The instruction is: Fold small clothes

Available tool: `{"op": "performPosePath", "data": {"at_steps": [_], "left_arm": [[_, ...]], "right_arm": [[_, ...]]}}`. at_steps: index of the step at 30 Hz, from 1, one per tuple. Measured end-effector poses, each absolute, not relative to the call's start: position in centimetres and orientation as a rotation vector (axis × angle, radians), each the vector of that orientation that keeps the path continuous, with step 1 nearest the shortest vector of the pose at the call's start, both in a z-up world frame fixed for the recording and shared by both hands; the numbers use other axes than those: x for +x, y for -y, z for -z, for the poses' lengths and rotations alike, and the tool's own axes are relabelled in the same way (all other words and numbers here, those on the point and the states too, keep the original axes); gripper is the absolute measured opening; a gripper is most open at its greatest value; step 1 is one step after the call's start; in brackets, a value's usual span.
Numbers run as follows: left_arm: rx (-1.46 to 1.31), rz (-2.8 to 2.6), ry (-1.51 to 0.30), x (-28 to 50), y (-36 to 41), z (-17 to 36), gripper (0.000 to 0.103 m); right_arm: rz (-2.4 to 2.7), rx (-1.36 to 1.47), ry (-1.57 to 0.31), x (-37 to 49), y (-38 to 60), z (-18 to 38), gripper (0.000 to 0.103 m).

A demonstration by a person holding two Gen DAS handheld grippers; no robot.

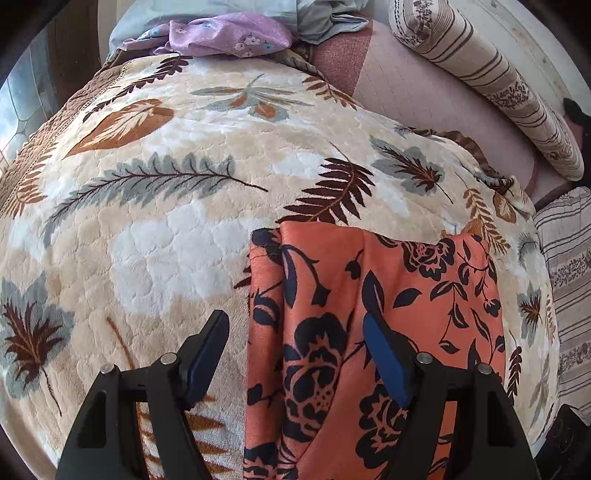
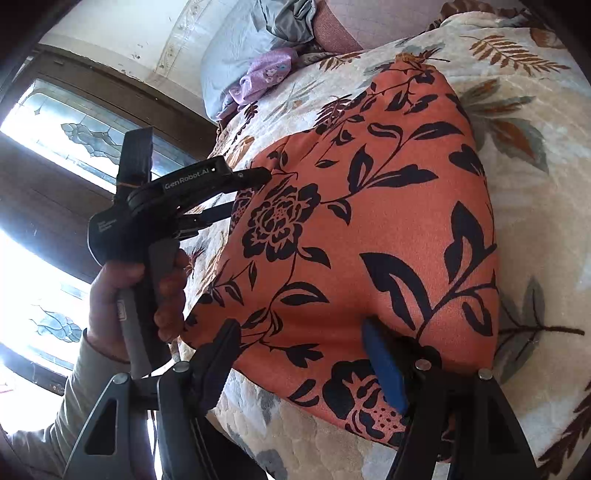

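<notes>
My left gripper (image 1: 295, 354) hangs with its jaws spread apart, straddling the left edge of the orange floral garment (image 1: 373, 332), clamped on nothing. The garment lies folded flat on the leaf-patterned blanket (image 1: 177, 206) covering the bed. Beyond the garment's far edge sits a purple flowered cloth (image 1: 229, 35), and to the right of the garment a striped pillow (image 1: 491, 77). My right gripper (image 2: 301, 360) is over the garment's near edge, jaws likewise wide apart, gripping nothing
</notes>
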State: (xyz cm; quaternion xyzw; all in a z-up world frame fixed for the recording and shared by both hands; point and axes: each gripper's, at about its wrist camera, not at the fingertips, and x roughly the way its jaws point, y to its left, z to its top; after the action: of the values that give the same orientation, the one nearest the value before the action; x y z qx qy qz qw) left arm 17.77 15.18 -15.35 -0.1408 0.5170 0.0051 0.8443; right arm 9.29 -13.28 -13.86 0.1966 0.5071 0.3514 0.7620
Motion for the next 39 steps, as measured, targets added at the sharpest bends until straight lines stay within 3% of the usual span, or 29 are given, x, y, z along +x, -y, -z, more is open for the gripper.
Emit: {"op": "performPosePath", "data": {"at_steps": [8, 9, 10, 11, 17, 23, 28, 32, 36, 39], "left_arm": [[-0.291, 0.004, -1.099, 18.8, -15.4, 15.7, 0.073], [-0.294, 0.009, -1.102, 19.0, -15.5, 15.8, 0.064], [-0.299, 0.022, -1.111, 19.3, -15.6, 16.1, 0.045], [-0.308, 0.039, -1.13, 19.6, -15.7, 16.5, 0.041], [-0.473, 0.063, -1.159, 20.3, -17.7, 17.7, 0.044], [-0.414, 0.086, -1.089, 14.6, -17.4, 13.7, 0.042], [-0.427, 0.13, -1.092, 7.8, -16.8, 14.0, 0.054], [-0.446, 0.123, -1.15, 5.4, -16.7, 18.2, 0.049], [-0.466, 0.081, -1.119, 4.5, -16.7, 16.2, 0.047], [-0.432, 0.105, -1.08, 3.7, -15.9, 14.9, 0.055]], "right_arm": [[-0.773, 0.431, -1.101, 9.3, 13.7, 13.9, 0.072], [-0.773, 0.429, -1.101, 9.3, 13.7, 13.9, 0.072], [-0.773, 0.428, -1.101, 9.2, 13.7, 13.9, 0.072], [-0.774, 0.427, -1.102, 9.2, 13.7, 13.9, 0.072], [-0.769, 0.421, -1.111, 9.2, 13.5, 13.7, 0.072], [-0.77, 0.435, -1.109, 9.2, 13.7, 13.9, 0.072], [-0.772, 0.445, -1.112, 9.4, 13.8, 14.0, 0.072], [-0.776, 0.466, -1.13, 9.7, 14.0, 14.1, 0.072], [-0.772, 0.477, -1.151, 10.1, 14.1, 14.0, 0.072], [-0.776, 0.487, -1.148, 10.1, 14.3, 14.1, 0.072]]}}
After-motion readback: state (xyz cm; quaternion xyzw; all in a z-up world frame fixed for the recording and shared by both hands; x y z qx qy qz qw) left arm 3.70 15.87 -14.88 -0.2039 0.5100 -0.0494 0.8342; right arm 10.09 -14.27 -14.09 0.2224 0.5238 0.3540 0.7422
